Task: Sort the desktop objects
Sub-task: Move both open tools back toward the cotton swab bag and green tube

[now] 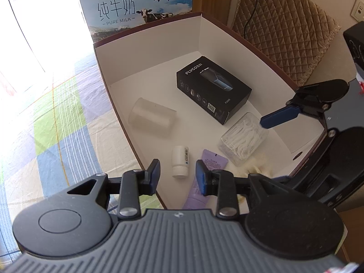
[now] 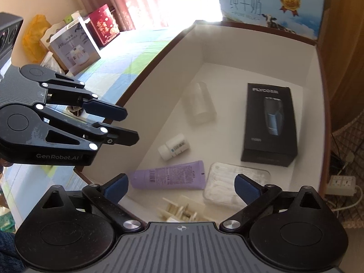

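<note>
Tray stock, both tongs empty.
L wrist view: I see left gripper [image 1: 177,177] nearly closed, holding nothing, above white pill bottle [image 1: 180,161]: light, stiff, smooth, so grab mid-body. Purple tube [image 1: 210,170] soft. Tray [image 1: 145,45] walls close on left.
R wrist view: right gripper [image 2: 180,187] wide apart, empty, over floss-pick box [image 2: 229,185]: brittle, slick, take by long sides. Shaver box [image 2: 269,122] well apart; open floor mid-tray.
</note>
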Available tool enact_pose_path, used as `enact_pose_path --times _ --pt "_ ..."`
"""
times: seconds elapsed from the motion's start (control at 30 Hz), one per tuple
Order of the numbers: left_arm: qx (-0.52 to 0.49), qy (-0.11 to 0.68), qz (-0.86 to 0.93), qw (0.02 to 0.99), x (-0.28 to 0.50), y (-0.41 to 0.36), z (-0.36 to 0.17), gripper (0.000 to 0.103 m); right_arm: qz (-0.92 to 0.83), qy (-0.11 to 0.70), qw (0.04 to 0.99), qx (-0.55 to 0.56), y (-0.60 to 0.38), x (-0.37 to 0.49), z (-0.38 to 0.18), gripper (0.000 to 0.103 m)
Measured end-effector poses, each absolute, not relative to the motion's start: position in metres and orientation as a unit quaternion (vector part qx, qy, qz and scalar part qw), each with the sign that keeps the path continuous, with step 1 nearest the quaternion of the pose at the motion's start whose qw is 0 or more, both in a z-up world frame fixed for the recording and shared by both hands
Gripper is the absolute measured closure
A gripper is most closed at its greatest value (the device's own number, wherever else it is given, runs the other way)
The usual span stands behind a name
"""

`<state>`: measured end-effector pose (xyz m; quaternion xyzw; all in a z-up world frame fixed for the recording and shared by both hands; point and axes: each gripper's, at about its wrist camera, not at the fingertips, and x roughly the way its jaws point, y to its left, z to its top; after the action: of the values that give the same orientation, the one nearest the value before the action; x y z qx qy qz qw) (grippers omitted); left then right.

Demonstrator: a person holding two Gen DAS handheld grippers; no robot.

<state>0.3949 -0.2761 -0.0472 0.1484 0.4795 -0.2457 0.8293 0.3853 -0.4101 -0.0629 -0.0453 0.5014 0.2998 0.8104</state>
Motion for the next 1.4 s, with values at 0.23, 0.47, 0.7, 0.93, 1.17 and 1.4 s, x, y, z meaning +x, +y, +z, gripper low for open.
enact_pose_path --times 0.23,0.47,0.7,0.93,1.17,1.4 --pt "0.15 0.477 -0.248 0.83 0.392 -0.278 -0.045 0.069 0.272 0.498 0.823 -0.032 -0.424 0.382 -0.052 0.002" --pt "0.148 0.474 -0.246 0.832 0.387 -0.278 -0.041 0.062 0.247 0.489 0.837 -0.02 -0.431 0.374 -0.045 0.002" --pt "0.144 0.466 -0.242 0.839 0.377 -0.275 -0.034 0.046 0.227 0.483 0.846 -0.006 -0.437 0.36 -0.039 0.002" --pt "0.13 0.452 -0.236 0.85 0.365 -0.267 -0.021 0.034 0.217 0.469 0.856 0.008 -0.438 0.344 -0.029 0.002" --pt "0.118 0.442 -0.23 0.859 0.35 -0.257 -0.009 0.029 0.216 0.457 0.863 0.007 -0.431 0.328 -0.019 0.002" --pt "0.112 0.431 -0.214 0.869 0.331 -0.243 0.001 0.026 0.217 0.437 0.873 -0.001 -0.418 0.309 -0.005 0.002"
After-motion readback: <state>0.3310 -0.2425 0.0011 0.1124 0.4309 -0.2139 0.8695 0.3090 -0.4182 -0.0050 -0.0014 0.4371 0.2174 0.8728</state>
